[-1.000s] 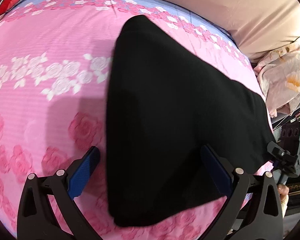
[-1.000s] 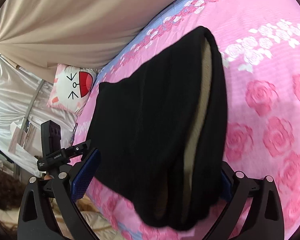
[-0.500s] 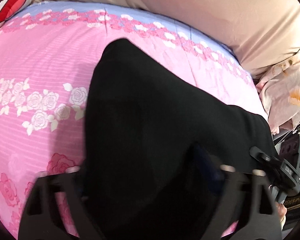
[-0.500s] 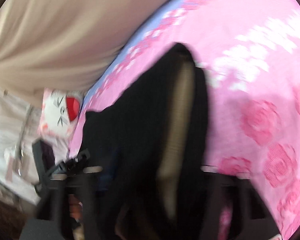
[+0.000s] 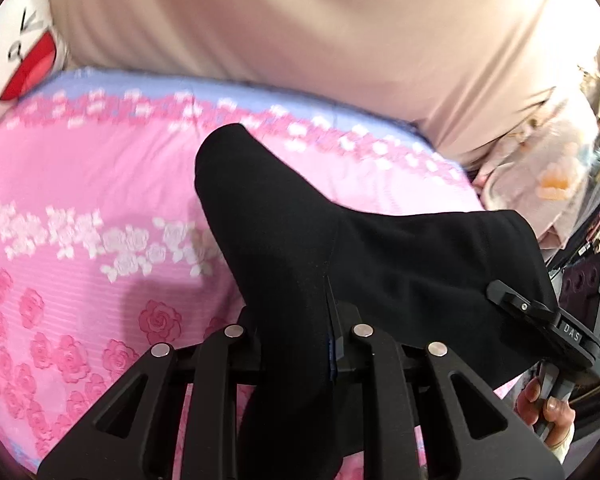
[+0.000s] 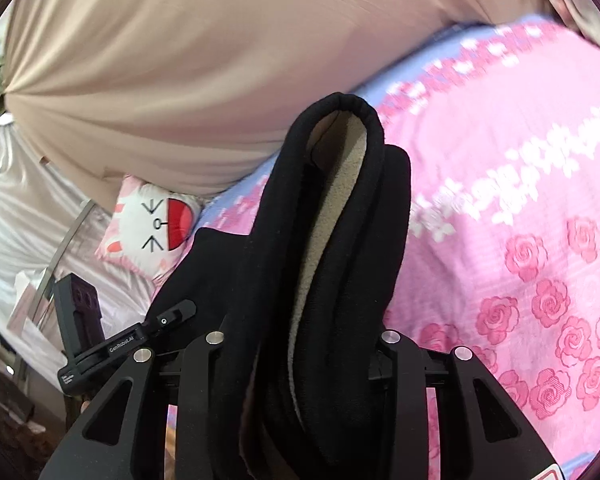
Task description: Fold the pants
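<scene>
Our left gripper point(image 5: 300, 344) has just squeezed tight on the black pants point(image 5: 340, 248); our right gripper point(image 6: 300, 360) has just closed on their thick folded end. The pants reach toward 12 o'clock over the pink bed point(image 5: 80, 184)

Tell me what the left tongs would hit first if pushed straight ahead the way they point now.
The left tongs are shut on the black pants; beyond that fabric, they'd probably meet the pink bedsheet, though depth is unclear.

Both claws have just closed on the pants point(image 5: 340, 248), lifting them.
</scene>
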{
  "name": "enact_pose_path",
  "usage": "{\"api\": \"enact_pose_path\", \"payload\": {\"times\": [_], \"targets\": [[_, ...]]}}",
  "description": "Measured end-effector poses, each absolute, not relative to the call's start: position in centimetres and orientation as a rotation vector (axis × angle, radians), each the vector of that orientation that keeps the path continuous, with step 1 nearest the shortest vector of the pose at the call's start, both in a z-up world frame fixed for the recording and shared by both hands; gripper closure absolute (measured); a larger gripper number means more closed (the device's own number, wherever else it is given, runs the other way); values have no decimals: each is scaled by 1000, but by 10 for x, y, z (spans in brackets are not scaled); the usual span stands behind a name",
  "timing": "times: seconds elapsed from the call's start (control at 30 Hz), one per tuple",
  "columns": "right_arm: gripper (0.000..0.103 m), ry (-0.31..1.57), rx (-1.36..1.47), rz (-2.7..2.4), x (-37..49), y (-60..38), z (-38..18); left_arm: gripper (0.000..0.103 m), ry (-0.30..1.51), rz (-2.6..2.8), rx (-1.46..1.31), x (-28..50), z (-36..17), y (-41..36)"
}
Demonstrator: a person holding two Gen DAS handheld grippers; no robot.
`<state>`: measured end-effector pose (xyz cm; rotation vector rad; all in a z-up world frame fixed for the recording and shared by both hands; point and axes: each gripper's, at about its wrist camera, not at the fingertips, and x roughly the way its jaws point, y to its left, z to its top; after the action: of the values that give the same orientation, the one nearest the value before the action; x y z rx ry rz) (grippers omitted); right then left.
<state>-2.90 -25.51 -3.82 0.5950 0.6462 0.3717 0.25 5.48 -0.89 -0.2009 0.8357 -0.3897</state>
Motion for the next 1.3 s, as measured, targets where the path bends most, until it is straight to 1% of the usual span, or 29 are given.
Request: {"api": "enact_pose_path", "payload": {"times": [0.2,0.43,1.3], "targets": [[68,551,548,401,-49,-248,-1,85,696,-396,-145,-28,38,55],[68,502,508,417,-60,-238,20,85,609,-385,-79,-45,63,49],[68,562,523,414,-48,-233,12,85,666,-383,-74,-33,52,45]]}}
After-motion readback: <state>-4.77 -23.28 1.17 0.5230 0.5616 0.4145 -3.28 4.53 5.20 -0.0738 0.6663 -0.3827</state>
